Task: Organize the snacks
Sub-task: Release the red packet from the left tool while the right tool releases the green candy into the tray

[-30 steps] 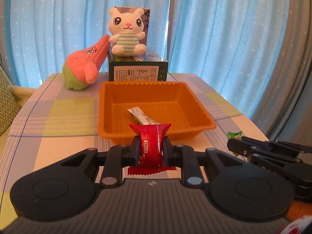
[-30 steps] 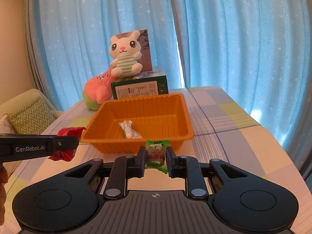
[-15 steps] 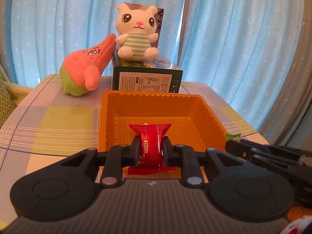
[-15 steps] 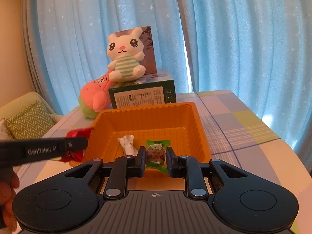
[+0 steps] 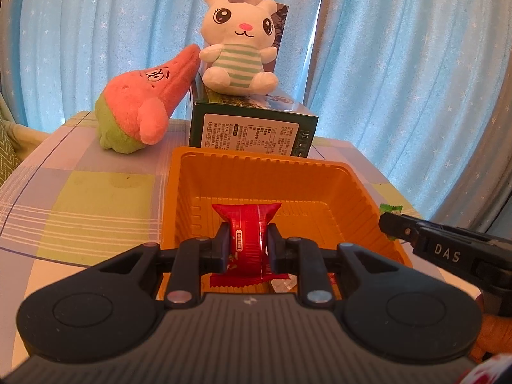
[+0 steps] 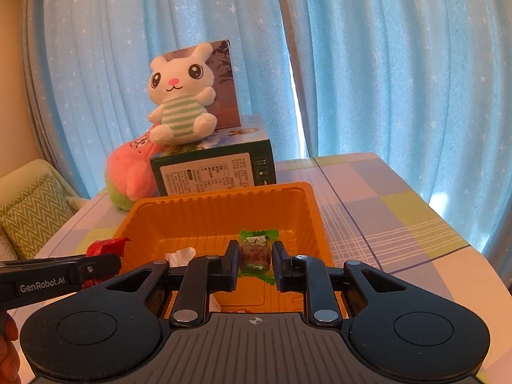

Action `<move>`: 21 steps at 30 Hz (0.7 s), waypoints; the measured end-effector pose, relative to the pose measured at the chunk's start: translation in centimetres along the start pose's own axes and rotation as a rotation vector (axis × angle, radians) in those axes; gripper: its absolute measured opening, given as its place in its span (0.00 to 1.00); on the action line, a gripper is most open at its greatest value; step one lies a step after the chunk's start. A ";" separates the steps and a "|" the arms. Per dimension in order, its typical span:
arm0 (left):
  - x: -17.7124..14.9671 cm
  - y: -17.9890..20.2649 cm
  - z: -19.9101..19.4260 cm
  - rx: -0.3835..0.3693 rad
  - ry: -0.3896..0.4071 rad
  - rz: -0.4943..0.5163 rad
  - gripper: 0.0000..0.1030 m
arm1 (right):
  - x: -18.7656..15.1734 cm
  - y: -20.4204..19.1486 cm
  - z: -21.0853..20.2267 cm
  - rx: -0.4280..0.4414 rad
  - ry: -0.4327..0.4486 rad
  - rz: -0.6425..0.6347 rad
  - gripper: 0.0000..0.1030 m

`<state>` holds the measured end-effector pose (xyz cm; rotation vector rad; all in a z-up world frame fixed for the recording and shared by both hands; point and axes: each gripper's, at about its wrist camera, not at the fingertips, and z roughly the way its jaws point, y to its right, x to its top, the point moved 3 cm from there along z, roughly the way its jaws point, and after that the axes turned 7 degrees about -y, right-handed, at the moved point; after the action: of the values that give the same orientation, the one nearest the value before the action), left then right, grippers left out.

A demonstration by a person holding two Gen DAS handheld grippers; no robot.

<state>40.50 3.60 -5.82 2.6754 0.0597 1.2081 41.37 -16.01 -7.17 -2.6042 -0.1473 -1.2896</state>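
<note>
An orange plastic tray (image 5: 358,188) (image 6: 316,211) lies on the checked tablecloth. My left gripper (image 5: 247,243) is shut on a red snack packet (image 5: 246,224), held upright over the tray's near edge. My right gripper (image 6: 255,257) is shut on a small candy in a green wrapper (image 6: 256,254), over the tray's inside. A white wrapped snack (image 6: 180,253) lies in the tray, partly hidden by my right fingers. In the right wrist view the left gripper (image 6: 102,264) shows at the left with the red packet (image 6: 104,247); in the left wrist view the right gripper (image 5: 388,224) shows at the right edge.
Behind the tray stands a dark green box (image 5: 252,128) (image 6: 214,171) with a white bunny plush (image 5: 240,41) on top. A pink and green plush (image 5: 144,105) leans beside it. Blue curtains hang behind the table. A cushion (image 6: 35,211) lies at the left.
Both grippers moved forward toward the tray with their snacks still gripped. The tray, box and plush toys now look larger and closer, and both snacks hang over the tray.
</note>
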 end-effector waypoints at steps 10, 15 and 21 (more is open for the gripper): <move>0.7 -0.9 2.1 0.013 -0.008 -0.019 0.20 | -0.2 0.2 1.4 0.005 -0.023 -0.002 0.21; 0.6 -0.8 2.3 0.015 -0.010 -0.014 0.33 | -0.2 0.5 1.5 0.014 -0.032 0.014 0.21; 0.7 -1.2 1.7 0.030 0.001 -0.022 0.33 | 0.0 1.0 1.4 0.016 -0.028 0.044 0.21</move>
<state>42.25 4.59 -6.64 2.6924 0.1081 1.2116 42.67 -16.58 -8.12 -2.5980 -0.1040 -1.2333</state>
